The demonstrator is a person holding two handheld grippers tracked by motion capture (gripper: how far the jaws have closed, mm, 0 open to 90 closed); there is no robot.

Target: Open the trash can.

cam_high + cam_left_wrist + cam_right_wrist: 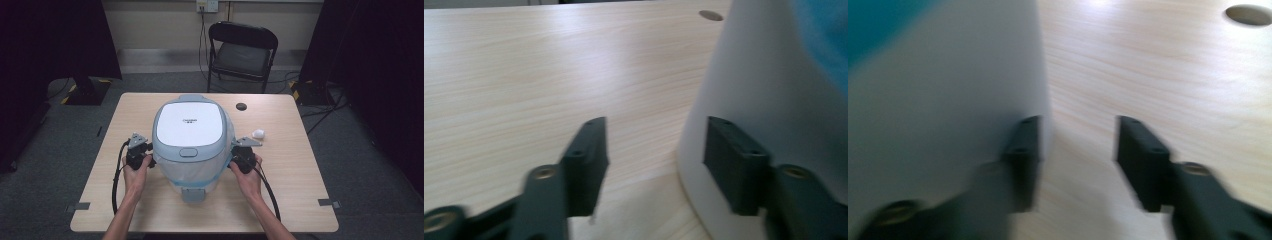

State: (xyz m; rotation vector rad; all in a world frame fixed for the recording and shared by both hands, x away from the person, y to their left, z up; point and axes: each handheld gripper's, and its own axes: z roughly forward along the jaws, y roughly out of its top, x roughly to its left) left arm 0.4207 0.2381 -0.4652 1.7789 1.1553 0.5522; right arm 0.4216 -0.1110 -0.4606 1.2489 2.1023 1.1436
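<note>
Between the left gripper (141,155) and right gripper (239,156) — rice cooker (192,142); both jaws apart, gripping nothing — press evenly on both flanks.

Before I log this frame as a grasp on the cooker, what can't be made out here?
- Contact: left gripper has one jaw against the rice cooker wall; whether it presses is blurred in the left gripper view.
- Right gripper: motion blur hides the same.
- High view: the cooker's body hides both sets of jaws.
- Lid lettering: too small.
- Small white object: too small.
</note>
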